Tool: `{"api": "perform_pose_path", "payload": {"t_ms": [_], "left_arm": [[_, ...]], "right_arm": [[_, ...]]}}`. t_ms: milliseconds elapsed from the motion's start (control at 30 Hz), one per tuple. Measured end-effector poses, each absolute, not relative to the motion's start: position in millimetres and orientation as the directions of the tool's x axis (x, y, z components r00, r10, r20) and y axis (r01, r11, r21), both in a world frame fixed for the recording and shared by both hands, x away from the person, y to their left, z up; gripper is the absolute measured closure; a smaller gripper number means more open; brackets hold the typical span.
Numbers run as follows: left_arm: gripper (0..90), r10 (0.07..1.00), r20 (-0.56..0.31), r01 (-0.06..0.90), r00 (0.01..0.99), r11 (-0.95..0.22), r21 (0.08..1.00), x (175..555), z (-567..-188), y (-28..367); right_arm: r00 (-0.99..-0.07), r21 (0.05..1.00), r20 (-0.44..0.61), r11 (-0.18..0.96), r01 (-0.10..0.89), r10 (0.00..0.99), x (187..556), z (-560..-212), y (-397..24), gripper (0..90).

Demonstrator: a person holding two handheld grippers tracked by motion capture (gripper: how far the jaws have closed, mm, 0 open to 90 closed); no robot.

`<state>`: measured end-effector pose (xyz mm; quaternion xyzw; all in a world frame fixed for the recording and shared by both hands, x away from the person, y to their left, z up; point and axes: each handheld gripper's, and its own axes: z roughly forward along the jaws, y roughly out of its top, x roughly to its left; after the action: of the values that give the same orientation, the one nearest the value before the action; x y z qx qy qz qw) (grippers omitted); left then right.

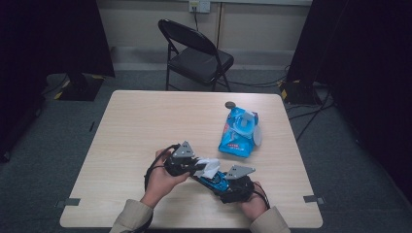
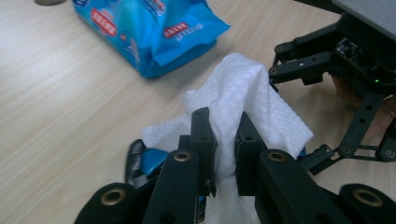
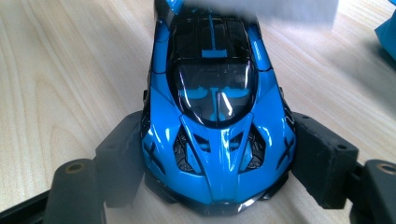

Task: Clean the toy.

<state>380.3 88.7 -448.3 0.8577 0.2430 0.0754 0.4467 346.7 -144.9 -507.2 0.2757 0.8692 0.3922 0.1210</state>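
A white wet wipe (image 2: 243, 100) is bunched between the black jaws of my left gripper (image 2: 225, 140), which is shut on it. In the high view the wipe (image 1: 209, 166) sits over a blue toy sports car (image 1: 217, 180) near the table's front edge, with the left gripper (image 1: 201, 167) just left of it. My right gripper (image 3: 219, 154) is shut on the blue toy car (image 3: 215, 107), its pads pressed to both flanks. The car's far end is blurred over by the white wipe in the right gripper view.
A blue pack of wet wipes (image 1: 238, 132) lies at the table's right middle with its flap open. A small round grey object (image 1: 230, 104) rests beyond it. A black folding chair (image 1: 194, 53) stands behind the wooden table (image 1: 145, 126).
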Motion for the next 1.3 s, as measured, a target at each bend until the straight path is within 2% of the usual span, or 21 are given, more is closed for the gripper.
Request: {"api": "perform_pose_path", "payload": {"t_ms": [233, 367, 433, 633, 900, 1033, 1167, 1300], "left_arm": [[81.3, 0.460, -0.097, 0.350, 0.883, -0.506, 0.788, 378.8, -457.7, 73.0], [73.6, 0.458, -0.111, 0.360, 0.882, -0.503, 0.786, 378.6, -460.8, 66.1], [66.9, 0.452, -0.118, 0.360, 0.884, -0.497, 0.789, 378.4, -460.9, 63.7], [61.8, 0.438, -0.131, 0.355, 0.889, -0.481, 0.802, 377.4, -458.9, 55.7], [66.1, 0.389, -0.140, 0.338, 0.910, -0.507, 0.793, 375.7, -470.6, 35.8], [70.3, 0.391, -0.129, 0.336, 0.911, -0.526, 0.781, 376.1, -478.3, 29.7], [79.7, 0.411, -0.115, 0.343, 0.904, -0.539, 0.770, 378.7, -478.1, 28.9], [81.3, 0.429, -0.111, 0.352, 0.896, -0.537, 0.767, 380.5, -476.4, 31.0]], "right_arm": [[-0.819, 0.749, 0.005, 0.541, 0.384, 0.574, 346.8, -507.2, -144.9, 25.9], [-0.819, 0.749, 0.005, 0.541, 0.383, 0.573, 346.8, -507.2, -144.9, 25.9], [-0.819, 0.749, 0.005, 0.541, 0.384, 0.574, 346.8, -507.2, -144.9, 25.9], [-0.819, 0.749, 0.005, 0.541, 0.383, 0.574, 346.8, -507.2, -144.9, 25.9], [-0.819, 0.749, 0.006, 0.541, 0.384, 0.573, 346.8, -507.2, -144.9, 25.9], [-0.819, 0.749, 0.006, 0.541, 0.384, 0.573, 346.8, -507.2, -144.9, 25.9], [-0.819, 0.748, 0.006, 0.541, 0.384, 0.574, 346.8, -507.2, -144.9, 25.9], [-0.819, 0.749, 0.006, 0.541, 0.384, 0.573, 346.8, -507.2, -145.0, 26.0]]}}
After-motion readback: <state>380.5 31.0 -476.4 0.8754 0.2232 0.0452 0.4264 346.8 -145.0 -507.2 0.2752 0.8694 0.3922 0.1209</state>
